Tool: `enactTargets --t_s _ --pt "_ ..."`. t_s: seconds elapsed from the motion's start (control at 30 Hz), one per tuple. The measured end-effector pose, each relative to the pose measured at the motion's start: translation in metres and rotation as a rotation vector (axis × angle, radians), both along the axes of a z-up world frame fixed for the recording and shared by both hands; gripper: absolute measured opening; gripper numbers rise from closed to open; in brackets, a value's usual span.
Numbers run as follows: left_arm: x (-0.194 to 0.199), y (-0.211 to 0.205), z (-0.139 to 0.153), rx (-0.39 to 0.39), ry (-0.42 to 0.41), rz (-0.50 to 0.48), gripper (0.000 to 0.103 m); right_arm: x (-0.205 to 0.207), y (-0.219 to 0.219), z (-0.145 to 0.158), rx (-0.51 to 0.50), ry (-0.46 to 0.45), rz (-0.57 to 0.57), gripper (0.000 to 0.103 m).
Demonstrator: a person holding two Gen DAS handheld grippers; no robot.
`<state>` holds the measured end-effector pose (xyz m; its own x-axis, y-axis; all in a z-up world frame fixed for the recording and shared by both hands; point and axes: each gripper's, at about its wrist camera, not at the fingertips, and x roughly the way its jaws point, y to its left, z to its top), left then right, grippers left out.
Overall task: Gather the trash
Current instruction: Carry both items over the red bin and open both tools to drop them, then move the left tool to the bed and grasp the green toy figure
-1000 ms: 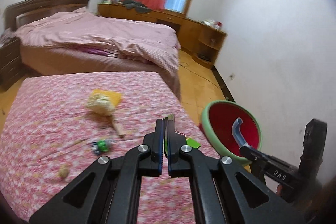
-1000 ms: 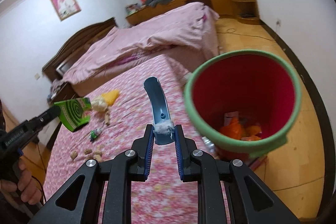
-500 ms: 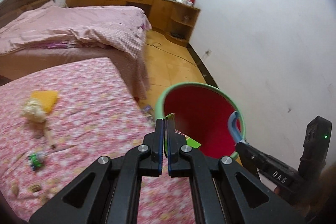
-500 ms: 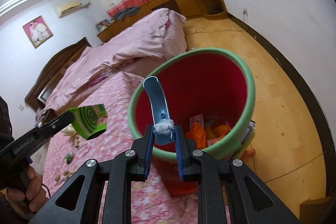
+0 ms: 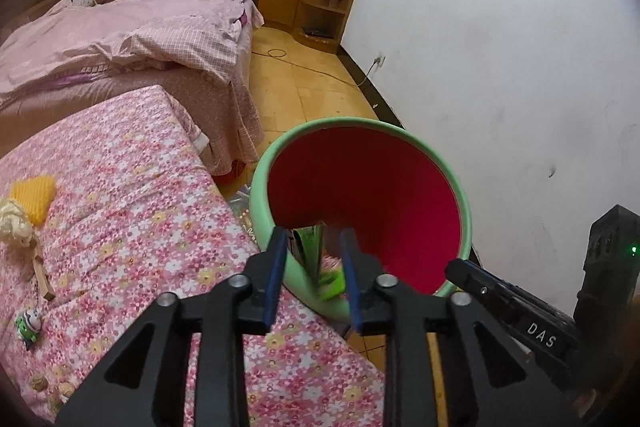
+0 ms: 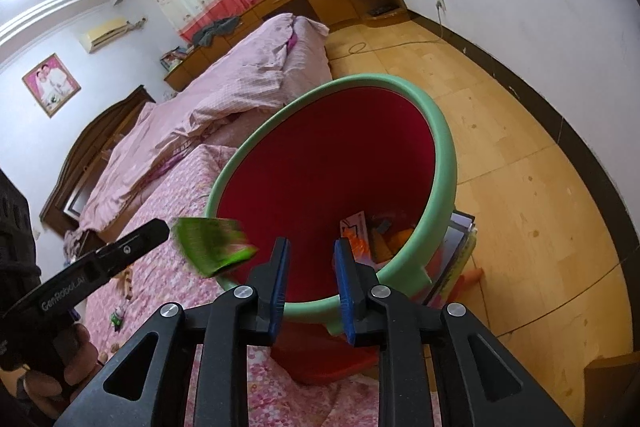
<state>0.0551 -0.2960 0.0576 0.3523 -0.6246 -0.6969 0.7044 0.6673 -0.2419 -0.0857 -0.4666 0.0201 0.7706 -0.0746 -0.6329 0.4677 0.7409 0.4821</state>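
Left claw point(image 5: 314, 233) spread wide, gripping nothing, poised right over the near rim of the round red plastic bin with the pale green rim point(image 5: 360, 121). Between its fingers, loose and blurred, the flat green cardboard box with the dark spiral print point(image 5: 325, 279); by the smear in the right-wrist view point(image 6: 212, 245), likely dropping free just off the claw tip, at rim height and slightly to the bed side of the opening. Risks clipping the green lip instead of falling cleanly inside.

Right claw point(image 6: 311, 243) likewise parted and empty, aimed down into the same bin, well placed for anything let go to land on the orange and white scraps point(image 6: 384, 235) lying at the bottom. Bin tucked against the edge of the bed with the pink floral cover point(image 5: 120, 187), presumably so each piece needs only a short carry off the bed.

Task far from finished, judging by what lies on the floral cover:
- yellow ridged slab point(image 5: 34, 193), touching a crumpled cream wad point(image 5: 14, 223)
- thin wooden stick point(image 5: 42, 277) just below them
- small green-and-white object point(image 5: 28, 323), too small to identify
- a few brown nut-like bits point(image 5: 40, 381) near the lower edge

Calls next for swinging both claws back across the bed.
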Motion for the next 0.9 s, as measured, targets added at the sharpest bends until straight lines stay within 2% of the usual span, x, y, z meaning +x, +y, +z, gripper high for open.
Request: enactTargets --t_s 0.23,0.33,0.57,0.9 --pt "-0.005 0.016 0.001 0.007 -0.020 0.025 0.033 -0.002 0.006 0.005 -0.010 -0.006 -0.006 0.024" --pt "-0.009 0.027 0.001 0.039 -0.048 0.054 0.033 -0.001 0.009 0.004 0.000 -0.005 -0.008 0.024" --pt "-0.013 0.062 0.002 0.038 -0.037 0.109 0.033 0.003 0.023 0.009 -0.014 -0.012 0.018 0.026" --pt "0.011 0.120 -0.001 0.061 -0.034 0.235 0.033 0.010 0.036 0.015 -0.019 -0.025 0.042 0.031"
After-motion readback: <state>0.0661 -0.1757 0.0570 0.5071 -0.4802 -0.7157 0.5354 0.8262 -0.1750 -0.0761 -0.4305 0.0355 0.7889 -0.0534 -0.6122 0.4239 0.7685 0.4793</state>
